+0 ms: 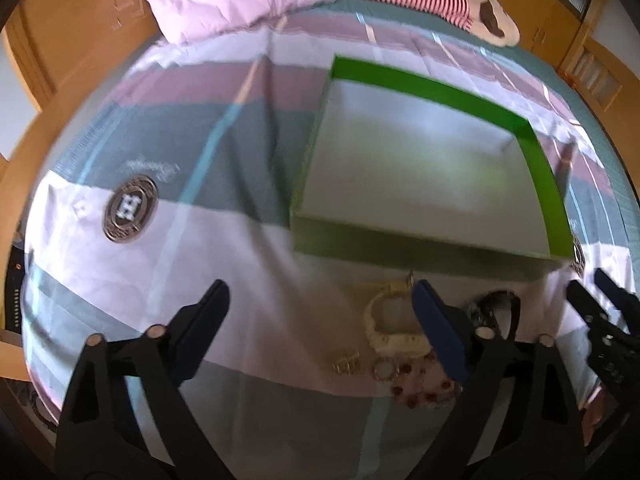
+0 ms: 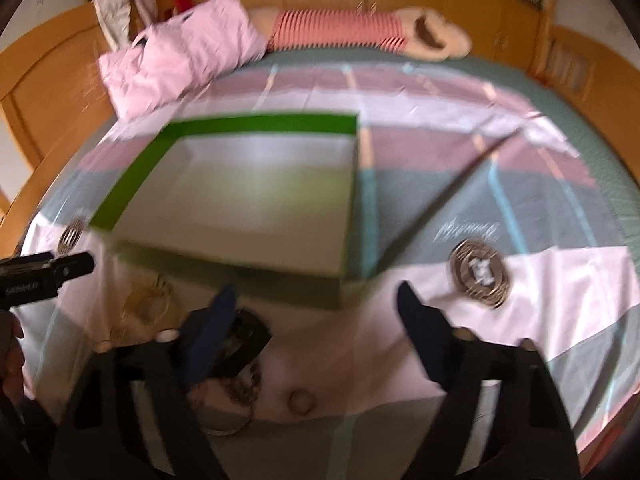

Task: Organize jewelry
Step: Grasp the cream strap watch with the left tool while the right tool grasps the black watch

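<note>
Left wrist view: green box (image 1: 432, 160) lying empty, far; watches (image 1: 390, 320), beads (image 1: 420, 392), rings (image 1: 382, 370) sitting near, unsorted; left gripper (image 1: 320, 300) and right gripper (image 2: 316, 304) hovering released; all sorting remaining

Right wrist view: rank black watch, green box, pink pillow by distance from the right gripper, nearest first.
From the right gripper, jaws open:
1. black watch, right at the left fingertip, on the bedsheet.
2. green box, just ahead, slightly left, open and empty.
3. pink pillow, far end of the bed, upper left.
</note>
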